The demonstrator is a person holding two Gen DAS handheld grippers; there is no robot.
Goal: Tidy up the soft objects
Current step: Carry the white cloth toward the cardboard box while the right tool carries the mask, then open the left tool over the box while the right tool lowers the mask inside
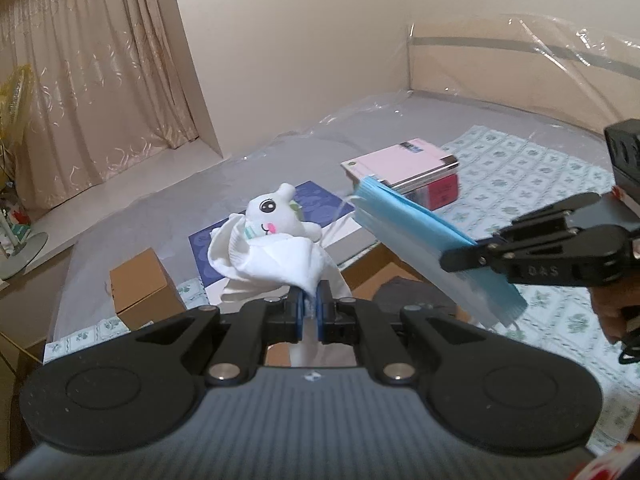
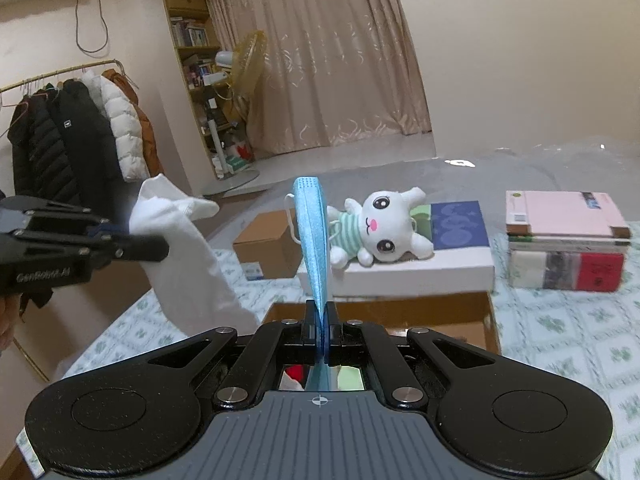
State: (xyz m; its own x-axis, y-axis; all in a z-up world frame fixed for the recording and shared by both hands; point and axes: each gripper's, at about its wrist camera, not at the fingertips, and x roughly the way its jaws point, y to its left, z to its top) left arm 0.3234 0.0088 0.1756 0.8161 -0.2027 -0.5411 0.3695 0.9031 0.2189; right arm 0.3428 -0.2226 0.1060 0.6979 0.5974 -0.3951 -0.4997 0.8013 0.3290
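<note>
My left gripper (image 1: 309, 308) is shut on a white sock (image 1: 276, 260), which bunches up above the pads; the same gripper (image 2: 164, 249) and sock (image 2: 188, 256) appear at the left of the right wrist view. My right gripper (image 2: 322, 316) is shut on a blue face mask (image 2: 314, 232) that stands up on edge; from the left wrist view that gripper (image 1: 444, 260) holds the mask (image 1: 424, 248) out flat. A white plush bunny (image 2: 380, 228) in a green striped top lies on a white box (image 2: 420, 272); its head (image 1: 272, 212) peeks over the sock.
An open brown cardboard box (image 2: 440, 316) sits just below both grippers, with dark cloth inside (image 1: 408, 296). A smaller closed carton (image 1: 140, 284) stands to the left. A stack of books (image 2: 564, 240) with a pink cover rests on the patterned bed sheet (image 2: 560, 328). Clear plastic covers the far mattress (image 1: 440, 108).
</note>
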